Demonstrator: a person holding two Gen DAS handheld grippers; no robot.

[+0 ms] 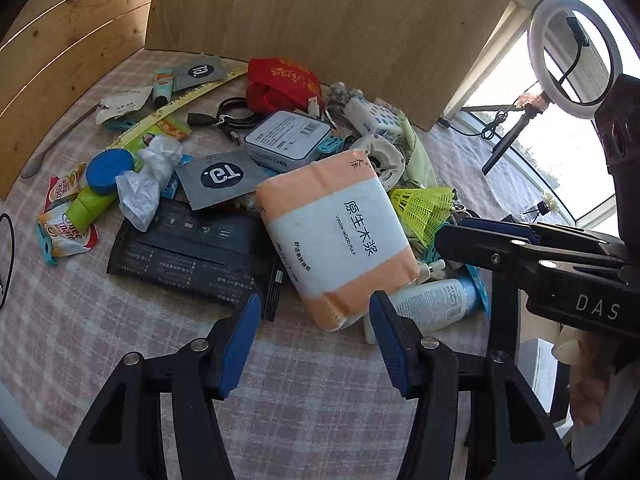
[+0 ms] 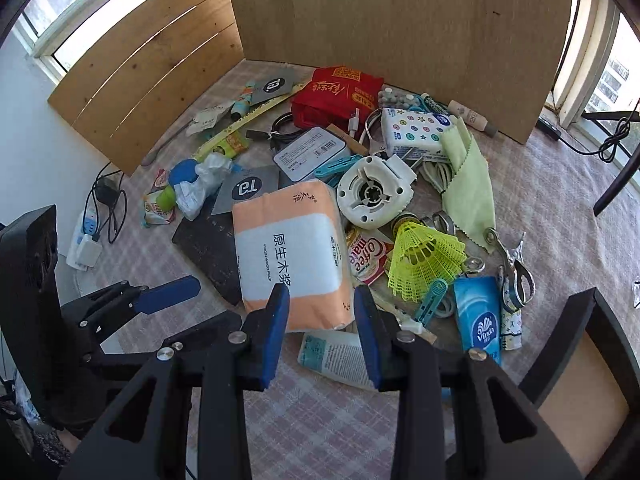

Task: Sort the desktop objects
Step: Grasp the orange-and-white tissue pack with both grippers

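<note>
An orange and white tissue pack (image 1: 336, 236) lies on top of a pile of clutter on the checked tablecloth (image 1: 120, 320); it also shows in the right wrist view (image 2: 290, 256). My left gripper (image 1: 314, 316) is open, its fingers either side of the pack's near end, apart from it. My right gripper (image 2: 320, 308) is open, its blue pads flanking the pack's near edge. A white bottle (image 2: 336, 356) lies under the pack. The right gripper also shows at the right of the left wrist view (image 1: 480, 236).
A yellow shuttlecock (image 2: 424, 256), a blue Vinda tissue pack (image 2: 480, 316), a white round device (image 2: 374, 192), a green cloth (image 2: 468, 184), a red bag (image 2: 336, 92), a black flat package (image 1: 188, 260) and a grey pouch (image 1: 220, 178) lie around. Wooden boards (image 2: 360, 20) stand behind.
</note>
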